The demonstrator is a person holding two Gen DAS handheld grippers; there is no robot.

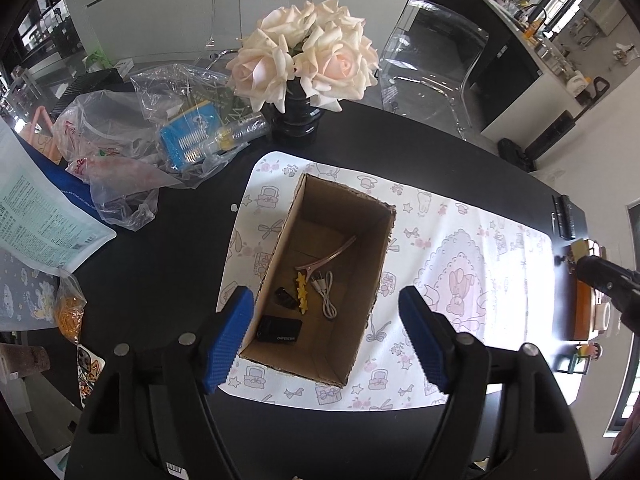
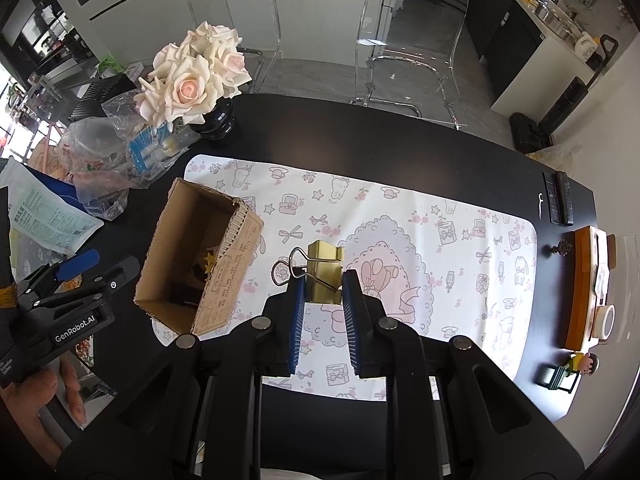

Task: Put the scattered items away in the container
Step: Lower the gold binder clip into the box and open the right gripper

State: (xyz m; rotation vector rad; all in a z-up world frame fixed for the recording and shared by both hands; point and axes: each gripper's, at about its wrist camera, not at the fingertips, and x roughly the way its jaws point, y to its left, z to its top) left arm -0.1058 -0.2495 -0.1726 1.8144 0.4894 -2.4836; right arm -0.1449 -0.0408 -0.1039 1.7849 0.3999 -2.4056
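Premises: a private home, open-plan dining area adjoining a kitchen. Evidence follows. A black dining counter [image 2: 400, 136] carries a vase of cream roses [image 2: 196, 76] and a printed cloth mat [image 2: 400, 216] with bears, bows and flowers. Two clear acrylic dining chairs [image 2: 412, 40] stand at its far side on a grey floor. Beyond them, a dark kitchen unit with a pale worktop [image 2: 560, 24] holds a sink tap, bottles and a kettle. Household clutter sits at the left end: plastic bags [image 1: 120, 136] of packaged goods. A small toy figure [image 2: 584, 364] and a wooden tray [image 2: 584, 280] occupy the right end.
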